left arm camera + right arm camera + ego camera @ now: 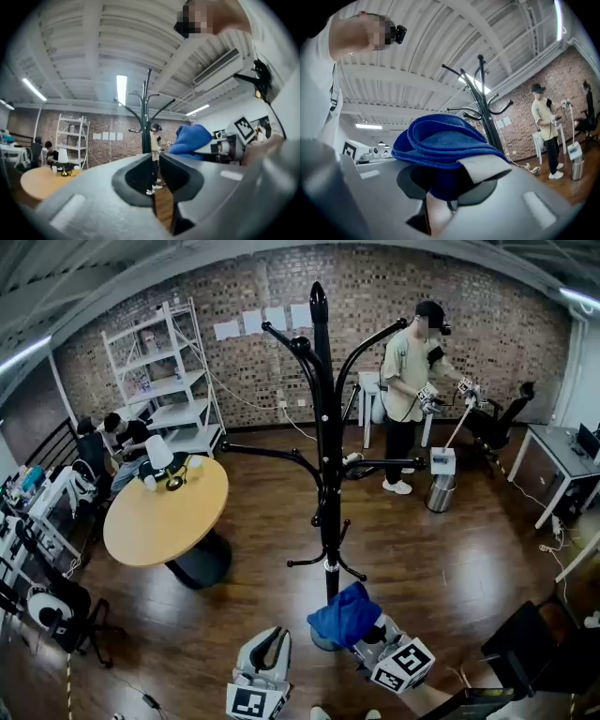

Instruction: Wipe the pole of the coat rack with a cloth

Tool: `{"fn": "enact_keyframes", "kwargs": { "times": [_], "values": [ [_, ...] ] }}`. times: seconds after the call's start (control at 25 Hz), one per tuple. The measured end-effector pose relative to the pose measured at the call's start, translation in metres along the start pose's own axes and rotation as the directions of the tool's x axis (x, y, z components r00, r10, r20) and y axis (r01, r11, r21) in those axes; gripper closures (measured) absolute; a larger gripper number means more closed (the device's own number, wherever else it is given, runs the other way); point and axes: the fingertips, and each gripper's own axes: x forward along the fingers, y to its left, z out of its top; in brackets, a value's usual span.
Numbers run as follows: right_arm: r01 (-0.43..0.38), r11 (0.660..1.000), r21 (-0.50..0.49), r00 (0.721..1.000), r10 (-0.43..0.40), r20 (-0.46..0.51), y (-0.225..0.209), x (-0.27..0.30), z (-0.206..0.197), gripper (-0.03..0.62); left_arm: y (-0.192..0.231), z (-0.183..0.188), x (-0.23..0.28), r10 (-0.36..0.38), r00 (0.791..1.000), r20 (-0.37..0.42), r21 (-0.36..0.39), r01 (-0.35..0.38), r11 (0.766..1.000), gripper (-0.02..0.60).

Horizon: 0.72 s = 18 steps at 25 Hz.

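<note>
Jaws: right gripper clamps cloth; left gripper closed, empty; I see the upright pole just beyond the cloth.

No legible text, number or brand in any view
Left marker cube: black-white square code pattern, no characters
Right marker cube: same kind of pattern, no characters
White sheets on brick wall: print too small to read
Items on white shelving: labels unresolvable
</note>
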Motion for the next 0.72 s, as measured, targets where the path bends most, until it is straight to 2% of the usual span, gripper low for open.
{"fn": "enact_keyframes", "kwargs": {
  "times": [0.12, 0.24, 0.4, 0.56, 0.72],
  "values": [
    [0.070, 0.995, -0.071, 0.997, -0.071, -0.019, 0.004, -0.021, 0.017, 0.487, -0.007, 0.013, -0.002, 0.001, 1.000, 0.022, 0.033, -0.002, 0.999, 0.537],
    [0.109, 0.990, -0.090, 0.994, -0.110, -0.003, 0.009, -0.050, 0.029, 0.487, -0.026, 0.021, -0.004, -0.035, 0.999, 0.037, 0.058, 0.032, 0.998, 0.537],
    [0.160, 0.982, -0.105, 0.987, -0.158, 0.029, 0.014, -0.104, 0.054, 0.487, -0.059, 0.054, -0.021, -0.057, 0.995, 0.077, -0.018, 0.058, 0.998, 0.537],
    [0.155, 0.981, -0.115, 0.987, -0.148, 0.064, 0.030, -0.154, 0.087, 0.487, -0.101, 0.075, -0.046, -0.046, 0.995, 0.091, -0.058, 0.051, 0.997, 0.537],
    [0.155, 0.982, -0.113, 0.986, -0.146, 0.081, 0.038, -0.195, 0.099, 0.487, -0.151, 0.079, -0.057, -0.097, 0.992, 0.080, -0.062, 0.102, 0.993, 0.537]
  ]
}}
